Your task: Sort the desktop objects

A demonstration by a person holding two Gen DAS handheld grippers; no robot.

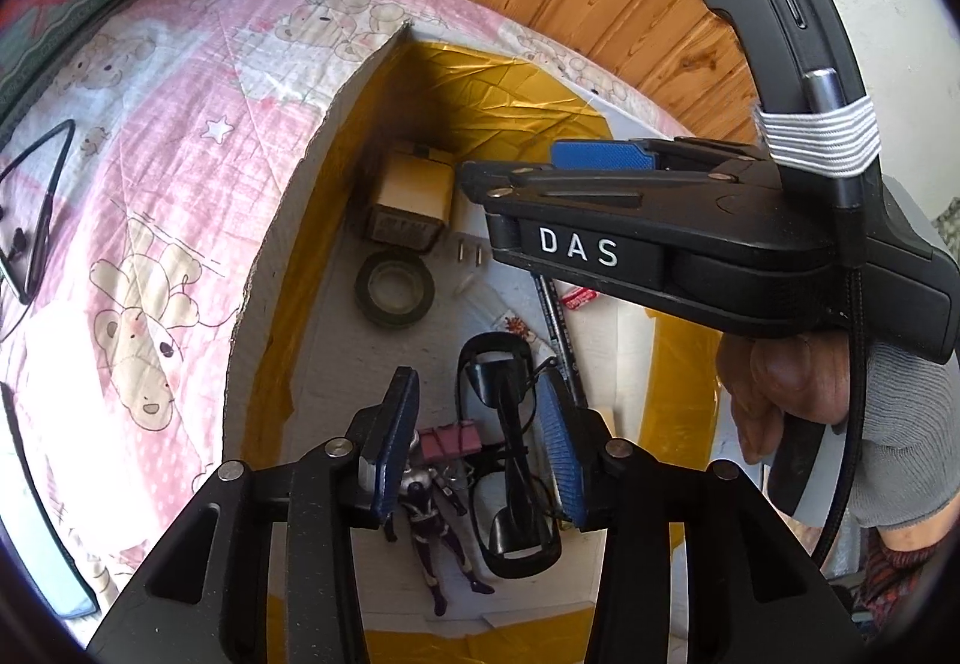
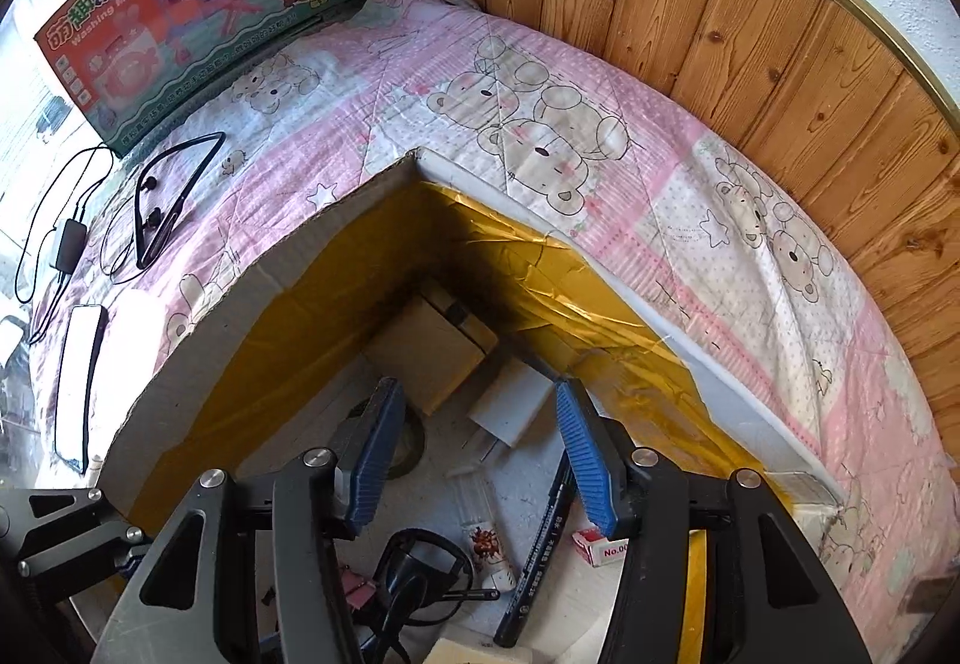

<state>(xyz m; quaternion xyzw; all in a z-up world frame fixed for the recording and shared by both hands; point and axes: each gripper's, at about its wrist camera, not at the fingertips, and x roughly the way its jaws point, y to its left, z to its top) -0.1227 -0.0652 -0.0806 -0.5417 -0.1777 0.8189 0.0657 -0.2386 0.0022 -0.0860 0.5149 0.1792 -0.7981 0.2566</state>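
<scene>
Where the box [image 1: 336, 136] sat open on the pink bear-print quilt [image 1: 150, 136], its white floor held the things to be sorted: black glasses [image 1: 510, 460] lay folded near the front, a purple-and-silver toy figure [image 1: 435, 520] just beside them on the left, and a pink binder clip [image 1: 450, 439] touching the figure's head. Further back lay a roll of dark tape [image 1: 394, 289], a tan carton [image 1: 414, 196] in the far corner, a white plug [image 2: 510, 403] and a black pen [image 2: 540, 550]. The left gripper [image 1: 474, 454] hung over the glasses with jaws wide, holding nothing. The right gripper [image 2: 480, 454] hovered above the plug, likewise spread wide and empty. A neckband earphone [image 2: 168, 196] lay well apart on the quilt.
</scene>
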